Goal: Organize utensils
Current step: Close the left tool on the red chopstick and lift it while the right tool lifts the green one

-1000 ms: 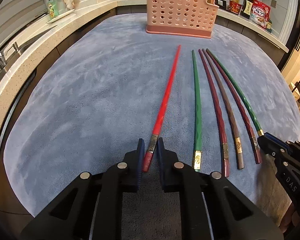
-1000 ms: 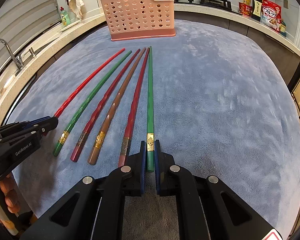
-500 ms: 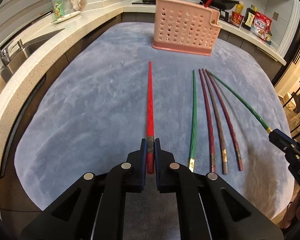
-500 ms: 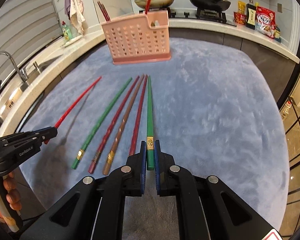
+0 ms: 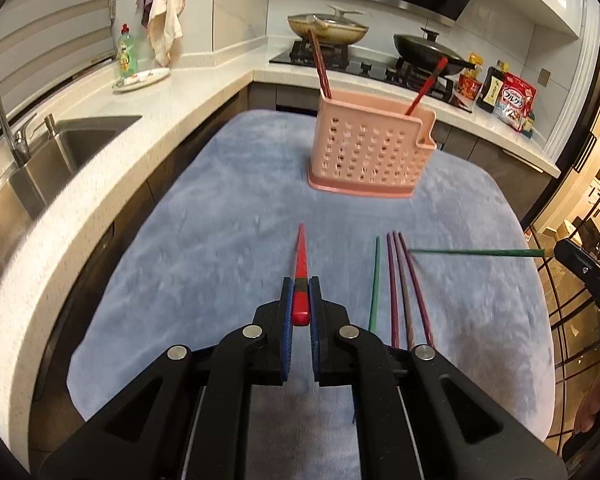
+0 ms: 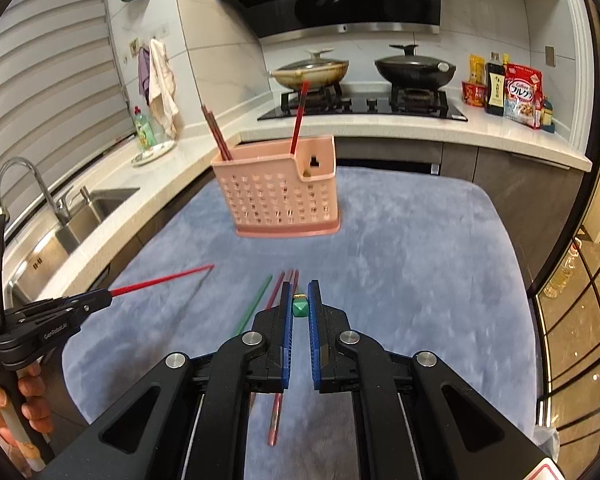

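My left gripper (image 5: 300,286) is shut on the thick end of a red chopstick (image 5: 301,256), held in the air above the blue mat (image 5: 220,208). My right gripper (image 6: 299,292) is shut on a green chopstick (image 6: 299,307), seen end-on; from the left wrist view that green chopstick (image 5: 476,252) sticks out sideways from the right gripper (image 5: 568,250). In the right wrist view the red chopstick (image 6: 160,280) juts from the left gripper (image 6: 100,300). Several chopsticks (image 5: 396,280) lie side by side on the mat. The pink perforated holder (image 5: 368,152) stands at the mat's far end with chopsticks in it.
A sink (image 5: 72,140) with a tap lies along the left counter, next to a green soap bottle (image 5: 126,54). Two pans (image 6: 414,68) sit on the stove behind the pink perforated holder (image 6: 276,192). Food packets (image 6: 522,92) stand at the back right. A person's fingers (image 6: 16,404) grip the left handle.
Both grippers have risen off the mat, each carrying its chopstick. The red and the green chopstick now hang in the air; the others stay on the mat.
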Motion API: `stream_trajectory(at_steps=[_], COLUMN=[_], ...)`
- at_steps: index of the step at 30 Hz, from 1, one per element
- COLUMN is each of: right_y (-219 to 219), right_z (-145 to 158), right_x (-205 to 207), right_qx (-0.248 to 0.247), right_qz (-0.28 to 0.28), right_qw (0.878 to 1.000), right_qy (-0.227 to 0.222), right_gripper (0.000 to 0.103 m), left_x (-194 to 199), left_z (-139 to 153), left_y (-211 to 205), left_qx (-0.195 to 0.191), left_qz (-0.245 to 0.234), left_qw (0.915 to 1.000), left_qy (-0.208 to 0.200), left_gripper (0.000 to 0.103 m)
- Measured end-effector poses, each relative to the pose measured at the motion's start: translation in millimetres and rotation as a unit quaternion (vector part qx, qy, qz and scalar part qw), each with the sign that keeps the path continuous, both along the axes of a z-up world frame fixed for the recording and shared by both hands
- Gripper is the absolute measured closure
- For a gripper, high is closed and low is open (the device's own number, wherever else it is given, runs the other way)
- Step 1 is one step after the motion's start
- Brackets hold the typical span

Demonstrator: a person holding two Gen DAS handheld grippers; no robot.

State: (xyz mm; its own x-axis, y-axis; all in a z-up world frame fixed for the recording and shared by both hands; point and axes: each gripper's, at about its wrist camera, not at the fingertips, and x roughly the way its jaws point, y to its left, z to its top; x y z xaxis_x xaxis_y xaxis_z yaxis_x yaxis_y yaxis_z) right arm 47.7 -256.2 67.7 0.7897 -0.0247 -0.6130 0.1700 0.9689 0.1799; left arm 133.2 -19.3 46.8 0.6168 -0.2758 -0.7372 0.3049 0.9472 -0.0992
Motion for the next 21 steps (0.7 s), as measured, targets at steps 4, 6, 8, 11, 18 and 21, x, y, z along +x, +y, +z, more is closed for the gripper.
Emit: stream_trajectory(at_steps=[4, 6, 8, 11, 18, 21], right_y=[-8.7, -13.9, -17.5, -20.6, -30.7, -36.1], right_z=[16.2, 25.7, 33.5, 45.1, 80.0, 96.3], right_x=[13.6, 22.3, 30.3, 40.2, 68.3, 81.5], right_qx=[0.001, 0.001, 0.001, 0.001, 0.015, 0.025], right_qz=[-0.004, -0.006, -0.007, -0.006, -0.005, -0.004], right_qw=[1.0, 1.0, 0.999, 0.999, 0.996, 0.994], right_qy=[-0.018, -0.026, -0.034, -0.046, -0.086, -0.106], right_gripper=[0.096, 0.096, 0.096, 0.096, 0.096, 0.096], left_x=[19.4, 30.3, 39.2, 54.5, 81.5, 90.6], left_z=[17.0, 24.9, 32.1, 44.5, 79.6, 102.7], left_y=[-1.6, -3.7, -6.1, -12.0, -20.3, -23.8], left_qx=[-0.006, -0.006, -0.005, -0.004, -0.016, -0.031], left_qz=[0.003, 0.006, 0.007, 0.007, 0.002, 0.0], left_qw=[0.9998, 0.9997, 0.9995, 0.999, 0.9972, 0.9955], left_qy=[-0.016, -0.024, -0.031, -0.044, -0.073, -0.09], left_gripper=[0.096, 0.096, 0.096, 0.096, 0.096, 0.096])
